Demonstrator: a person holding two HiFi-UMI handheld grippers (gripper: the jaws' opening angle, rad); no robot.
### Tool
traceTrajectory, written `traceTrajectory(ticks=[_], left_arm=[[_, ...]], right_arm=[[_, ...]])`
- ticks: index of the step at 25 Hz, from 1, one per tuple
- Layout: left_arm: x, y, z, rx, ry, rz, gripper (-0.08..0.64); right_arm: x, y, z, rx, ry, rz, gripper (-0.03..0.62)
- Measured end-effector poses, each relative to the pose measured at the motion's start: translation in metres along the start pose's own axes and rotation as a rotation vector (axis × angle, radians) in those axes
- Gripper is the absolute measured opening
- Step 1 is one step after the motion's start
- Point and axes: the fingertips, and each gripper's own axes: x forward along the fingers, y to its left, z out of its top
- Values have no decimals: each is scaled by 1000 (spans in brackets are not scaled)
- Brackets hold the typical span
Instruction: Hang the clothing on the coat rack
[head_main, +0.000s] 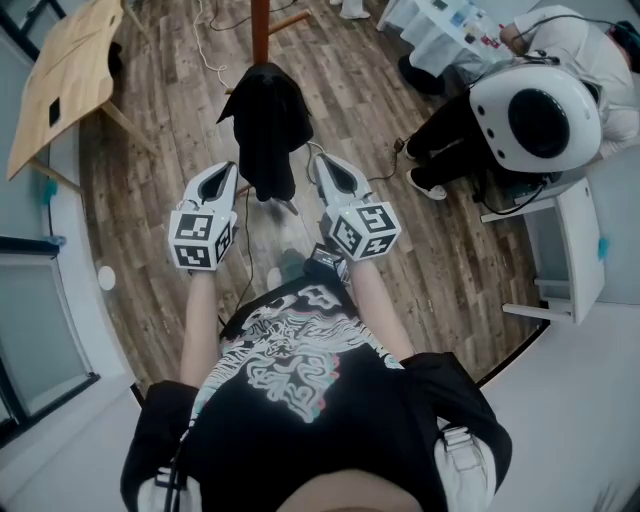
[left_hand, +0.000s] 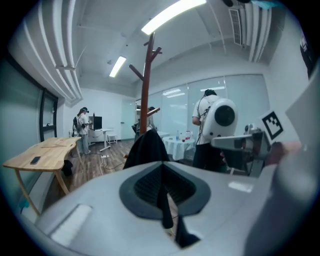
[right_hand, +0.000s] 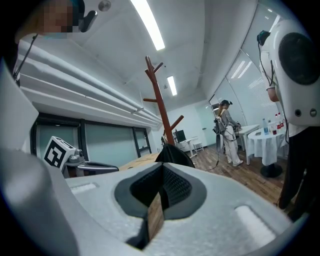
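Nearest the head view's lens is the wearer's own chest, in a black T-shirt (head_main: 300, 390) with a pale swirling print, both forearms reaching forward. Beneath everything spreads the wood-plank floor (head_main: 170, 150), with a thin pale cable (head_main: 205, 45) trailing across it. A light wooden counter (head_main: 65, 70) stands at the upper left, well apart from the work. Ahead rises the reddish-brown coat rack (head_main: 260, 30), a pole with branching pegs. The black clothing (head_main: 266, 125) hangs bunched low against the pole; which peg carries it cannot be seen. The left gripper (head_main: 231, 172) and the right gripper (head_main: 324, 165) point at the clothing from either side, near its lower edge. The left gripper's fingers (left_hand: 145, 185) are clenched together on nothing, and the right gripper's fingers (right_hand: 172, 187) are likewise clenched and empty, so the clothing hangs on its own. The hanging looks done, and the risks lie in leaving. Because the fabric seems gathered in a lump, its hold may be shallow, and a brush from either gripper could slide it off onto the floor. A tug on caught cloth could also rock the slim rack. The cable lies near the rack's foot and could catch a step.
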Motion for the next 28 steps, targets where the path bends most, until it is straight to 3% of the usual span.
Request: traceTrajectory(ticks=[6,15,23,28], left_arm=[[-25,-2,4,4,-30,75,-11],[-35,-13,15,1,-54,122,-11],[-42,-45,22,-17,-76,85,-11],[-41,-60,15,-69,-76,85,-11]], right_arm=[[-13,15,2,-29,-1,20,0],[-17,24,12,-68,-7,72,0],[-40,16,24,-73,-11,96,0],[-53,13,22,-74,-9,102,0]])
